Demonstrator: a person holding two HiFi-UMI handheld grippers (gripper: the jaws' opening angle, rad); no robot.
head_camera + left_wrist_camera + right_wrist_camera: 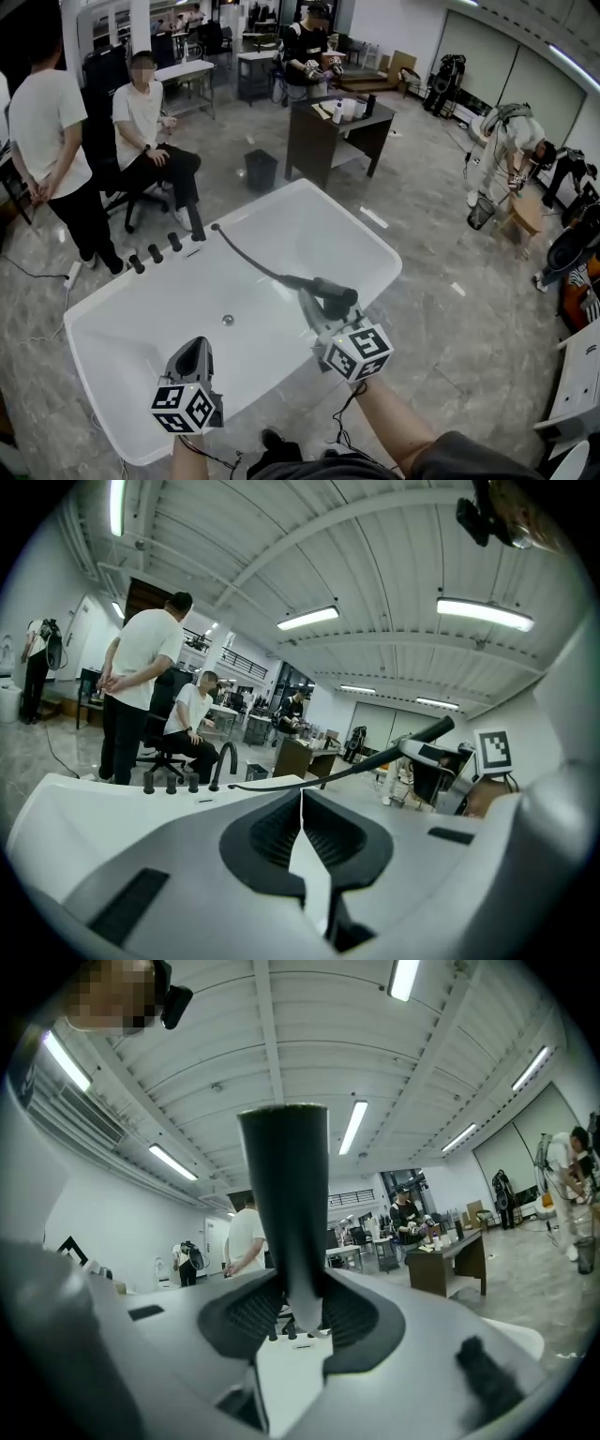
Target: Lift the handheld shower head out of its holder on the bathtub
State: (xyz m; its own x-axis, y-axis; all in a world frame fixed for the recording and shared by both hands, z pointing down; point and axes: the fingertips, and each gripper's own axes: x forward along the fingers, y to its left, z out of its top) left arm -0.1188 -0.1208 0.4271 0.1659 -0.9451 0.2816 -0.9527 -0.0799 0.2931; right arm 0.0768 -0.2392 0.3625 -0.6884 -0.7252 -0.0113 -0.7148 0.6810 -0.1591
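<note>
Nearest, low in the head view: right gripper [314, 302], clamped across the black handle of the shower head [334, 290], pads tight on both sides of it in the right gripper view. Shower head out of its holder, held in the air over the near right part of the bathtub [112, 314], with the hose [253, 262] running across the basin to the tub's far deck. Left gripper [196, 345] over the tub's near rim, jaws pressed together with nothing between them. White, glossy freestanding tub, with a drain [227, 320] in the basin floor and a black spout [195, 221] and row of black knobs [155, 253] on the far deck. Round the tub, polished grey stone-look floor [431, 272]; above it, white ribbed ceiling with strip lights [483, 613]. Beyond the tub's far end, a dark desk [323, 141] with bottles, labels too small to read, and a dark bin [261, 171] beside it. Left of the tub, a seated person [145, 131] and a standing person [47, 131] with hands behind the back. Right of the tub, well apart, a bent-over person [506, 136]. Print in view: black-and-white square codes on the right cube [358, 352] and the left cube [186, 408].
</note>
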